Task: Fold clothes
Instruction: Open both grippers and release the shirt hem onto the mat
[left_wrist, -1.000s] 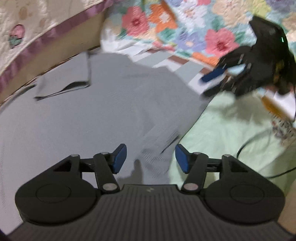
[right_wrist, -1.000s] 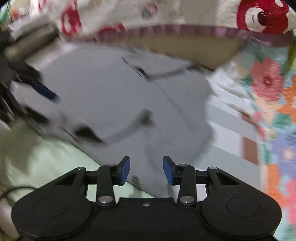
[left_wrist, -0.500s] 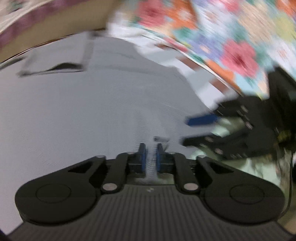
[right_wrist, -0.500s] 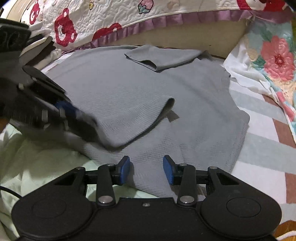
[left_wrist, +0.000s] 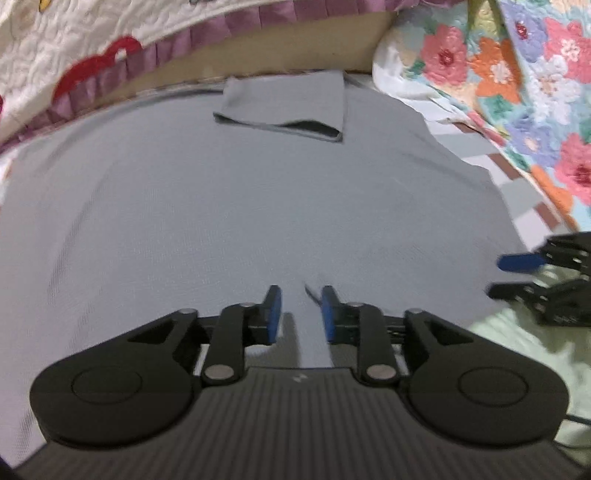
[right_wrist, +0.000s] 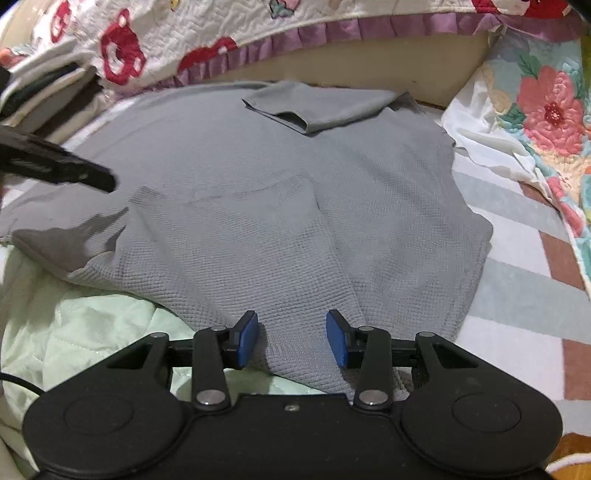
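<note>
While both grippers' fingers gape, grey shirt (right_wrist: 280, 206) flat, sleeve (right_wrist: 321, 105) folded inward at far end.

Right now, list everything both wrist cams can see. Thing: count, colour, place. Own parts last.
Grey shirt: 1, grey waffle knit, spread flat on the bed, both sleeves folded in over the body.
Bear quilt: 1, white with red bears and a purple ruffle, along the far edge.
Floral quilt: 1, multicoloured flowers, far right.
Striped sheet: 1, white, grey and brown blocks, right of the shirt.
Green blanket: 1, pale green, under the shirt's near edge.
Left tongs: 1, black with blue pads, open, low over the shirt.
Right tongs: 1, black with blue pads, open, at the shirt's near edge.
</note>
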